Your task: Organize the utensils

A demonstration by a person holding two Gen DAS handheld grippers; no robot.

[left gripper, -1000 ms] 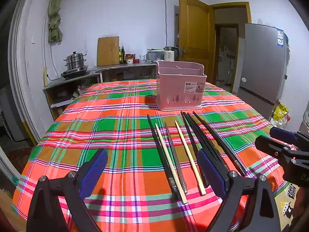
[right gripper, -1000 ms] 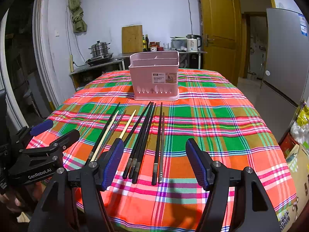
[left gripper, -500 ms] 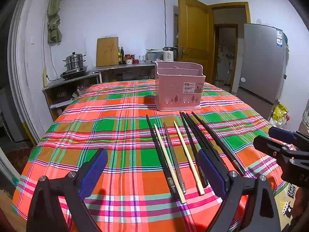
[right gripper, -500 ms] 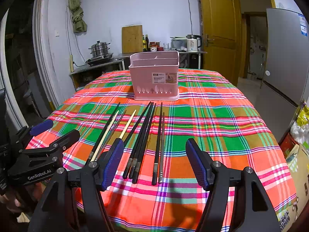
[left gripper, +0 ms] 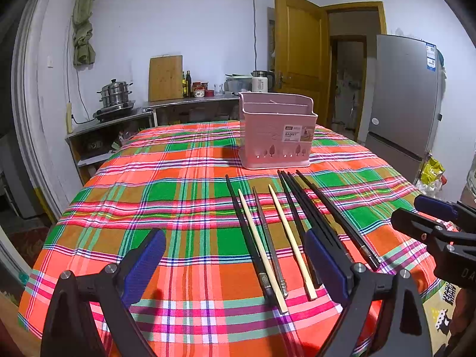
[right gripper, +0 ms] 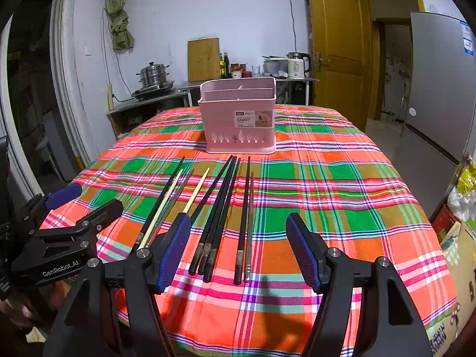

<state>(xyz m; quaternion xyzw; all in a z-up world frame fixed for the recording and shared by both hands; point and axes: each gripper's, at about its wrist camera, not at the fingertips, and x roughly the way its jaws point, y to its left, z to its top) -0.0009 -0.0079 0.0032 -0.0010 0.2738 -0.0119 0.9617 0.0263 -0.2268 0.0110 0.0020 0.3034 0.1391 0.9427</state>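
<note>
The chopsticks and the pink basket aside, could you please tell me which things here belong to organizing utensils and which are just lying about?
For the job:
chopsticks lying on the plaid tablecloth
pink basket, nothing showing above its rim
left tool and right tool, both open

Just lying about:
cutting board
kettle
steamer pot
fridge

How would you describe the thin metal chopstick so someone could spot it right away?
Find the pink basket on the plaid tablecloth. In front of it lies a row of chopsticks; go to the right end. The metal chopstick is the last one, silver-grey and slimmer than the black chopstick beside it.
</note>
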